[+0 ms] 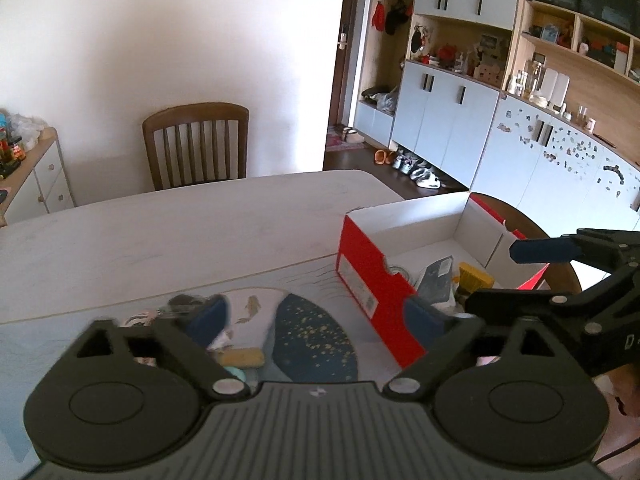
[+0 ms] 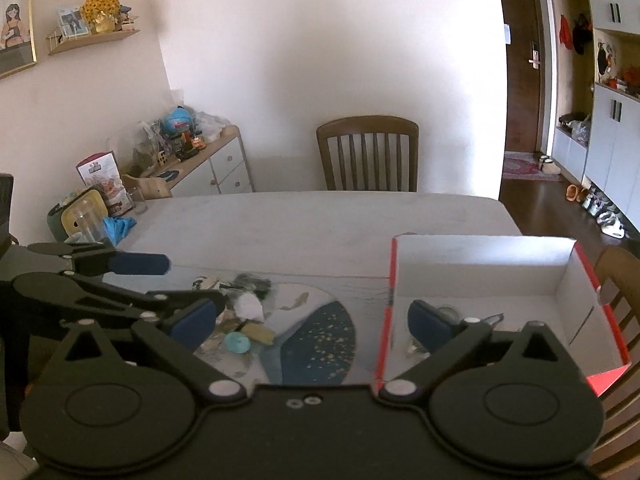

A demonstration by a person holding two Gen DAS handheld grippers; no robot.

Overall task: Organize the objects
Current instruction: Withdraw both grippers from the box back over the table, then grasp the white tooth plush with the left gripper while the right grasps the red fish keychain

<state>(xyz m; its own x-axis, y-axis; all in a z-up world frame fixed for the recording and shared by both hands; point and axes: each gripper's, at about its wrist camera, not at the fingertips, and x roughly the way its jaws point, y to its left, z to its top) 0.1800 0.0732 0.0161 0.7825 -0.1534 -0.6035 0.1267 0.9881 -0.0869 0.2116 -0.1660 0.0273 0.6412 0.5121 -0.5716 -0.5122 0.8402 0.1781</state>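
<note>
Pale and broad, the dining table [image 2: 304, 224] runs back to a wooden chair [image 2: 368, 152] at twelve o'clock against the white wall, with a patterned mat [image 2: 320, 340] spread over its near end. On that mat, at about ten o'clock from the right gripper [image 2: 312, 320], lies a loose heap of small things [image 2: 240, 304]: a teal ball [image 2: 237, 343], a yellowish piece [image 2: 260, 332], some scraps of paper and darker bits too blurred to name. At two o'clock stands a red box [image 2: 386, 320] with a white inside, open at the top. The left wrist view shows several items already in its near end, among them a dark packet [image 1: 436, 280] and a yellow brush [image 1: 474, 276]; the far end is bare. Both tools are spread wide with nothing between the pads. The left gripper [image 1: 316, 320] hangs over the mat near the heap, while the right one straddles the box's near wall. By my reckoning the sorting is partway done: some things are boxed, the heap is left to clear, and either tool would next have to come down on a piece of it.
</note>
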